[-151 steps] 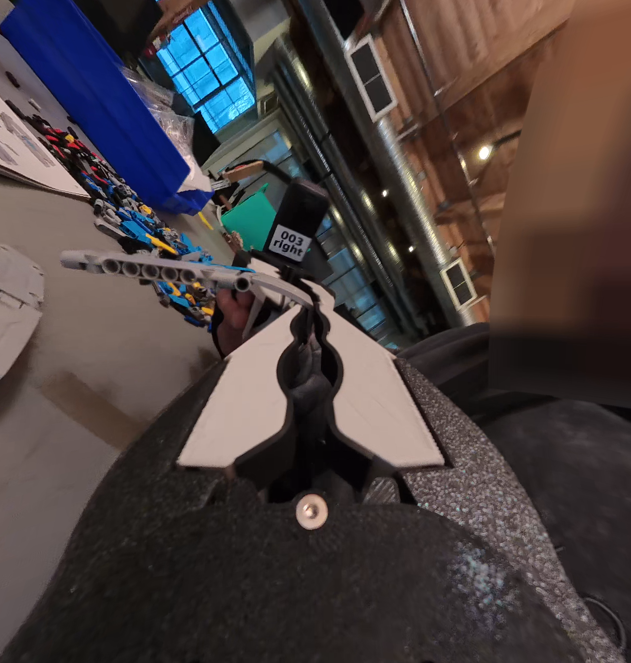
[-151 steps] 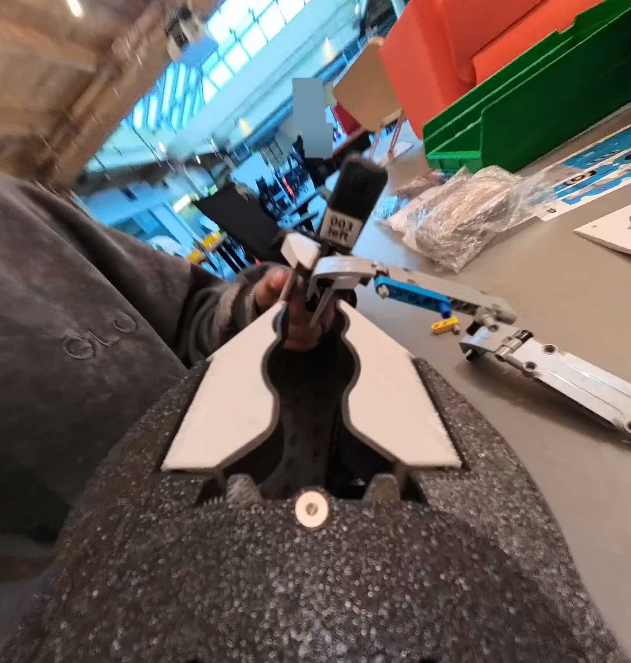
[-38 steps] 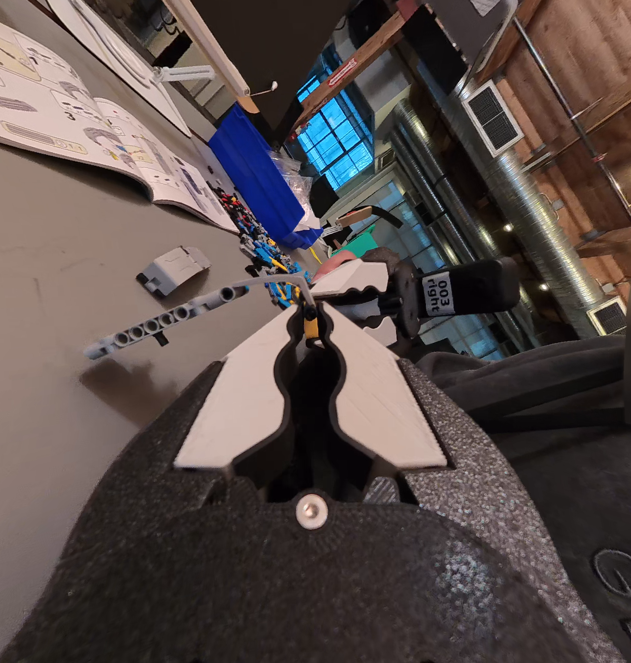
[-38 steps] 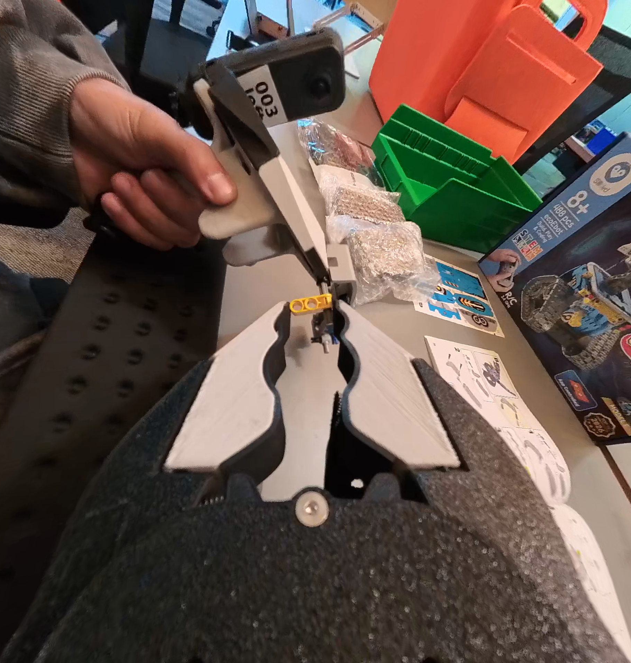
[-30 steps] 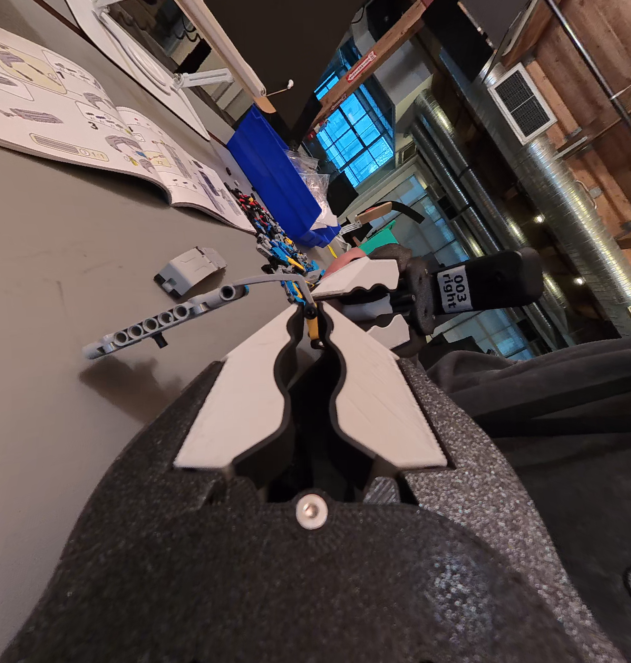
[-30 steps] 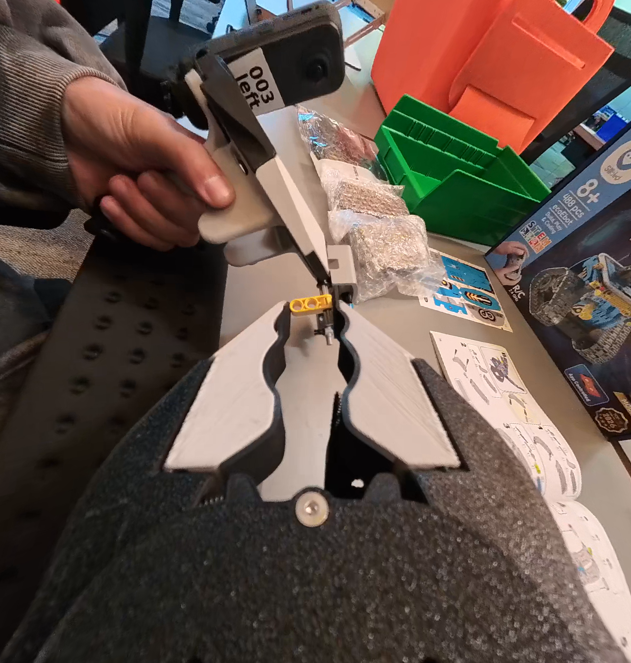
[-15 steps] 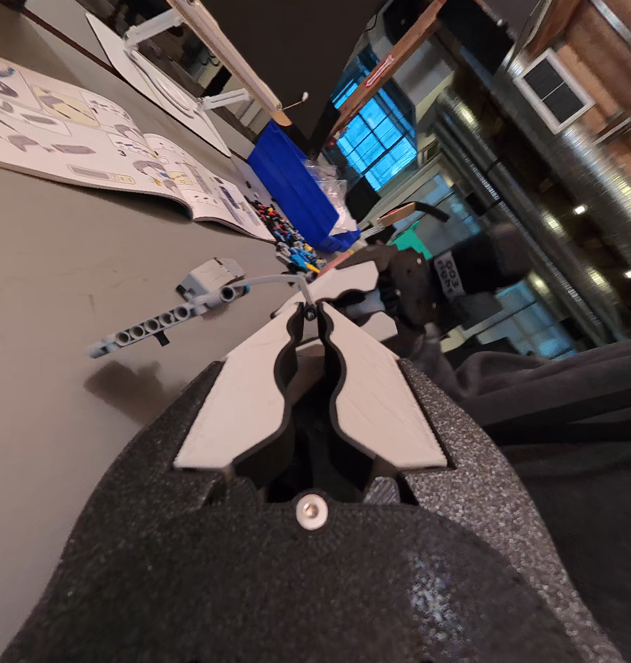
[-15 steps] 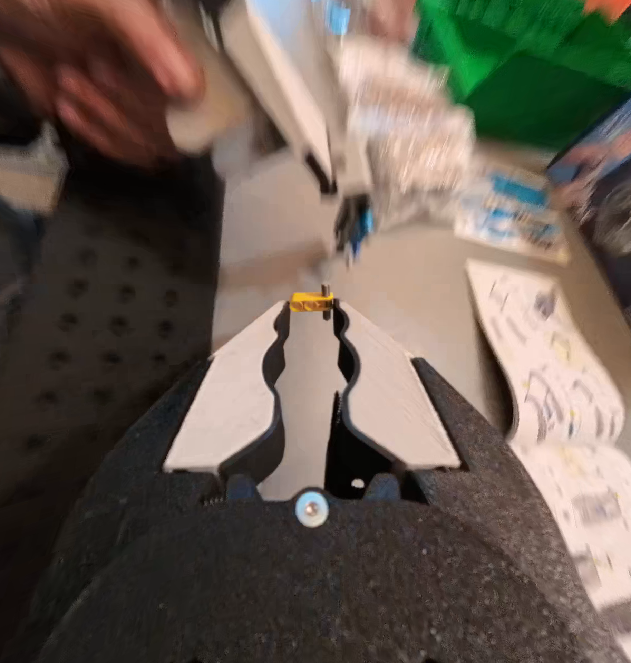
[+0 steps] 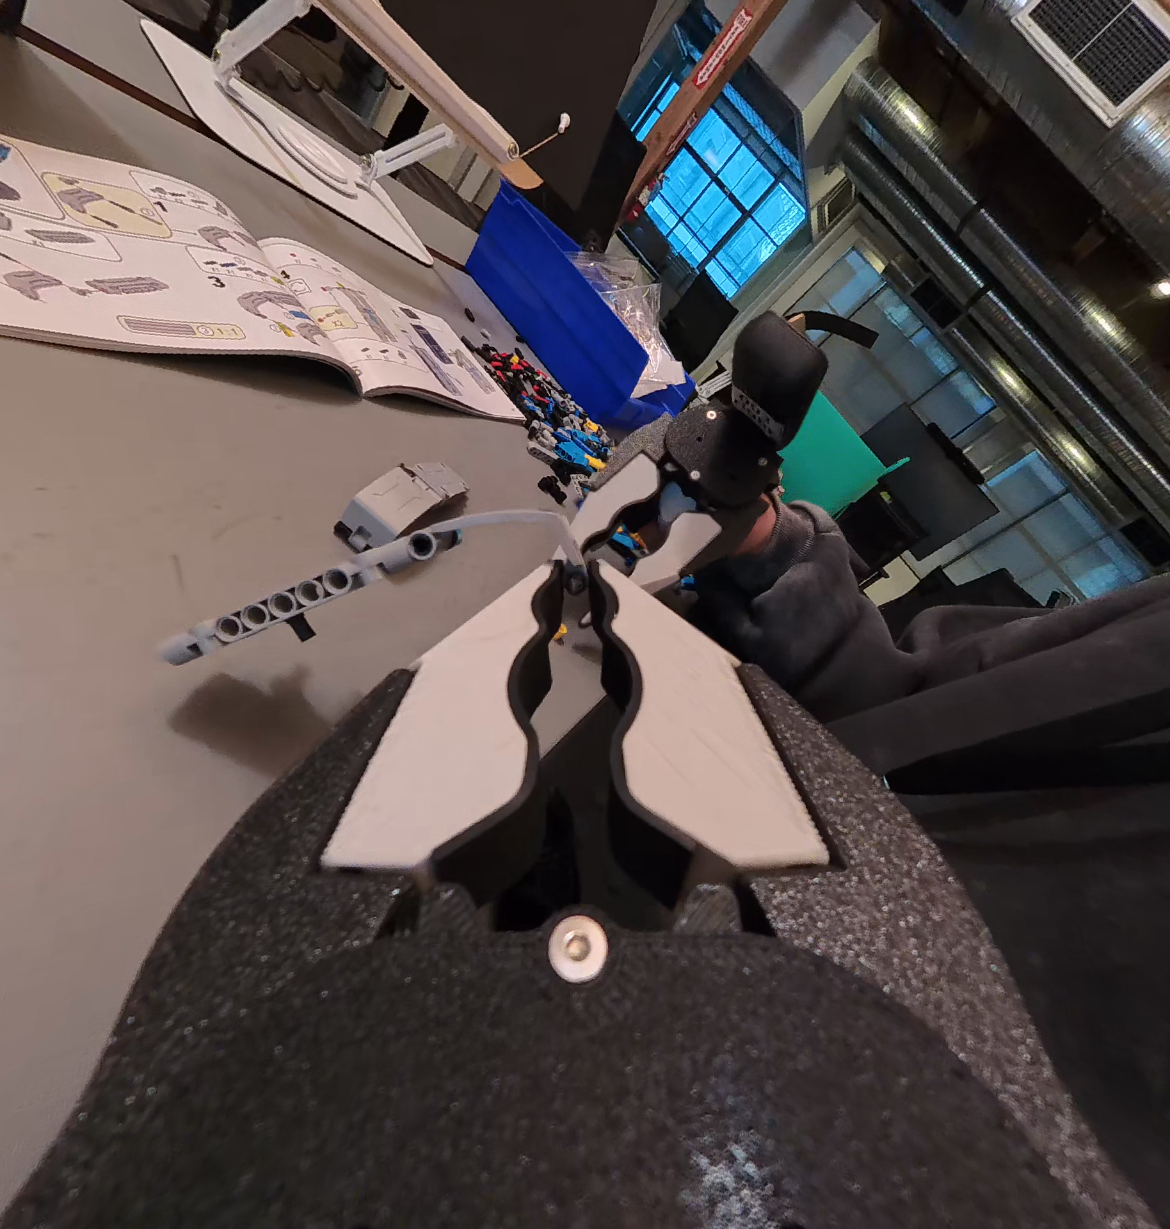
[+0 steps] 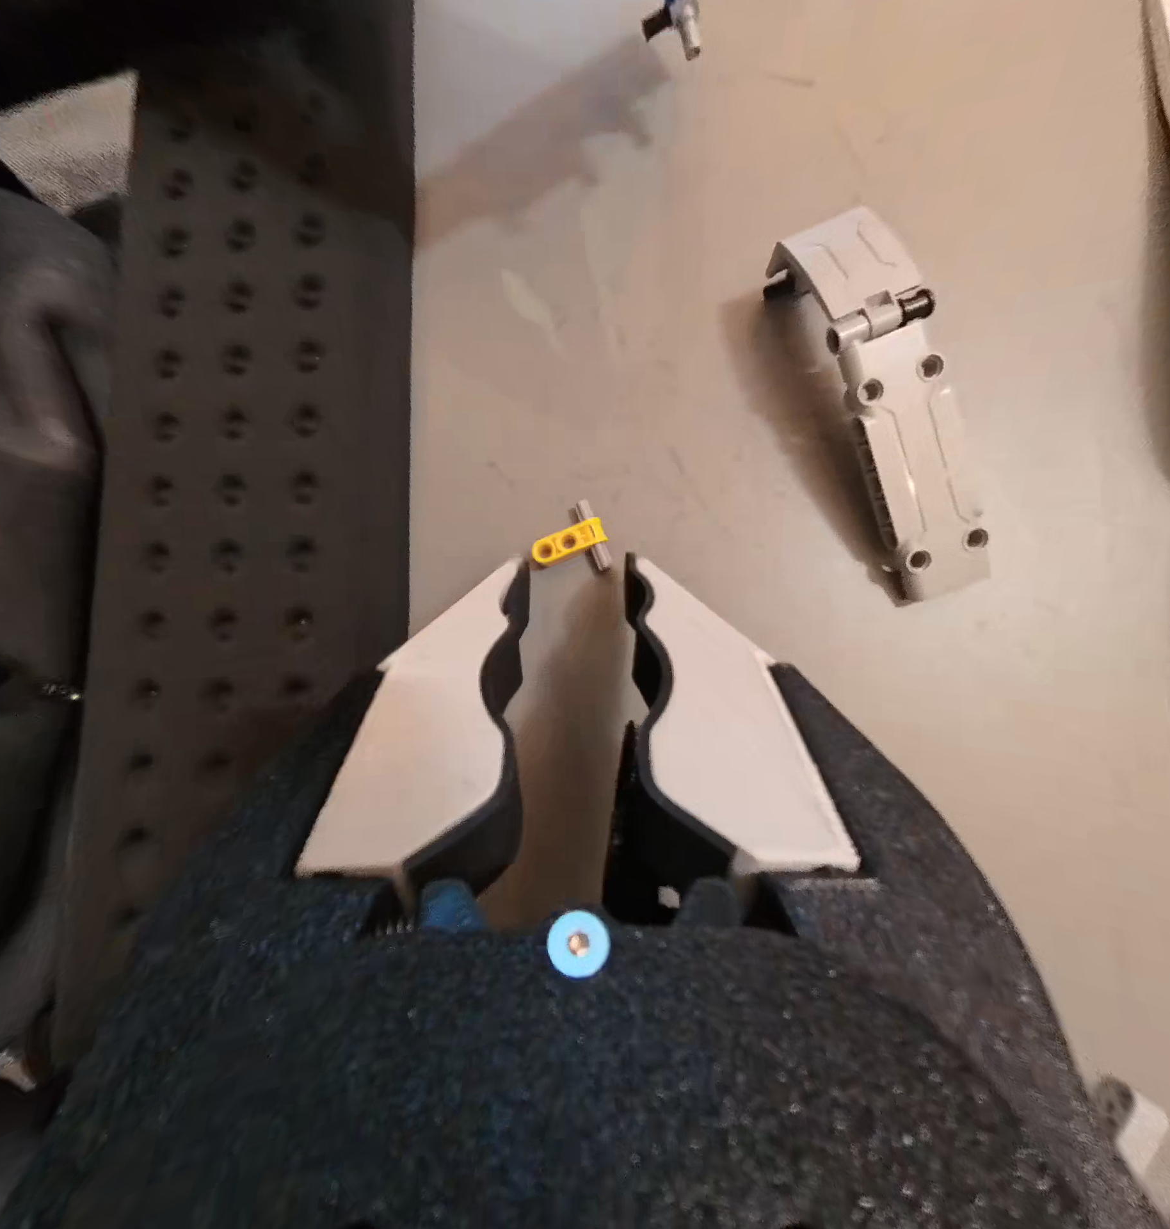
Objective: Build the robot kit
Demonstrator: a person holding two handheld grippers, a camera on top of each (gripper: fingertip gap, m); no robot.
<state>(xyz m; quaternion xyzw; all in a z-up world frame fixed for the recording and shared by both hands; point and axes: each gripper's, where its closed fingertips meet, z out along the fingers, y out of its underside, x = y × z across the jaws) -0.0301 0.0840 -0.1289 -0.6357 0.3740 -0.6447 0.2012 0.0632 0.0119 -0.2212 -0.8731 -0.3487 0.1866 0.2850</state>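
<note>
yellow connector (image 10: 568, 545) with its grey axle now lies loose on the table just past my right gripper (image 10: 574, 570), fingers spread, while my left gripper (image 9: 574, 577) still pinches the grey beam assembly (image 9: 316, 592) aloft.

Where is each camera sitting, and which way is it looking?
Left wrist view: sits on the left gripper, looking low across the table; its fingers pinch a grey beam assembly, with a dark sleeve beyond.
Right wrist view: sits on the right gripper, looking down at the table; its open fingers are by a yellow connector.
Shared: the grey panel piece.
</note>
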